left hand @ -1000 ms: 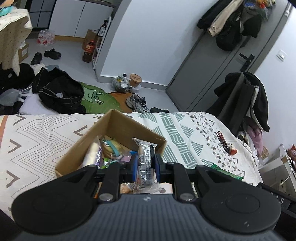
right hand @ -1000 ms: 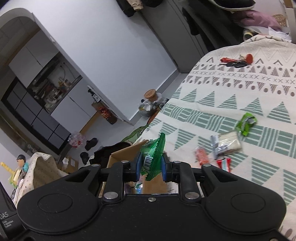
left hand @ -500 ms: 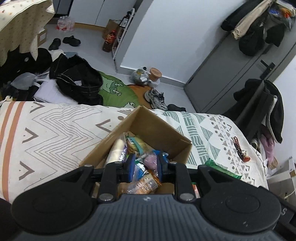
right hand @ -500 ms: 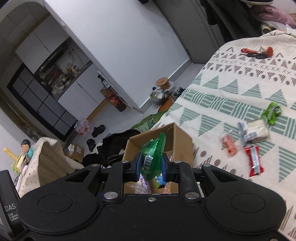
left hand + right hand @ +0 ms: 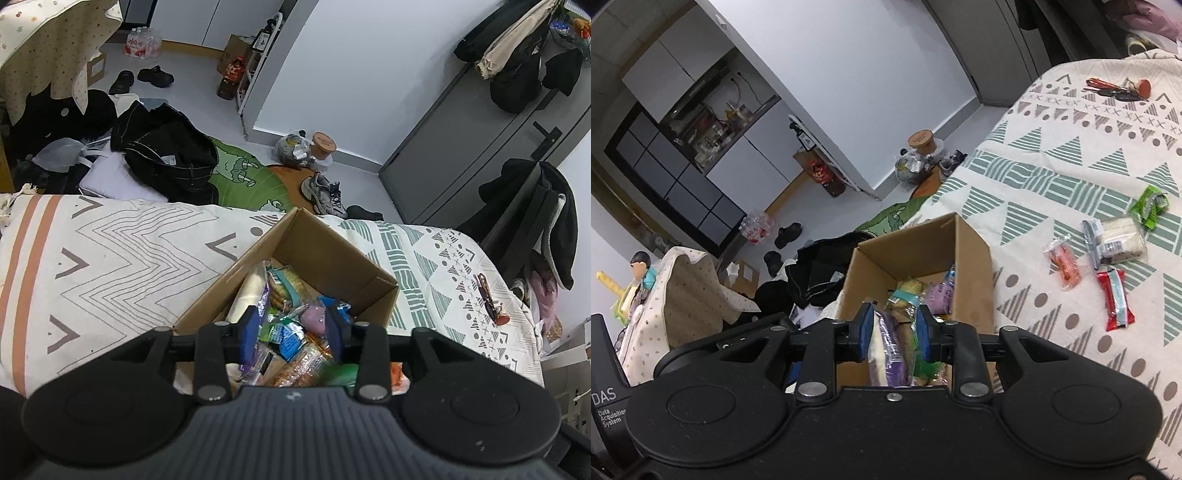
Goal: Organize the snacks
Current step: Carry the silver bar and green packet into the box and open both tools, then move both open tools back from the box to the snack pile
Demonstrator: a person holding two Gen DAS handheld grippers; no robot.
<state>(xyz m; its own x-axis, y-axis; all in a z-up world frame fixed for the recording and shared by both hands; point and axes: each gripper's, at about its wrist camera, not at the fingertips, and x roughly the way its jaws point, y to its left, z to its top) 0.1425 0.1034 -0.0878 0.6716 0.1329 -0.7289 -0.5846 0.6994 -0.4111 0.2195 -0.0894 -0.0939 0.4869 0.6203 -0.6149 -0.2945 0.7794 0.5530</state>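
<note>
Box (image 5: 325,258) on the bed, about half full of snacks (image 5: 291,332). Left gripper (image 5: 291,328) hovers over it, jaws spread, holding nothing.

Right wrist view: right gripper (image 5: 894,328) also above box (image 5: 971,266), jaws apart and empty, packets visible between them. Right of box, four loose snacks lie on the blanket (image 5: 1052,177): orange (image 5: 1063,264), red (image 5: 1115,299), pale (image 5: 1119,240), green (image 5: 1148,205). Sorting looks mostly done; those four remain.

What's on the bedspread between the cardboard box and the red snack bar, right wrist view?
One orange-red clear-wrapped snack lies there on the bedspread, between the cardboard box and the red snack bar. Otherwise bare cloth, seen in the right wrist view.
</note>
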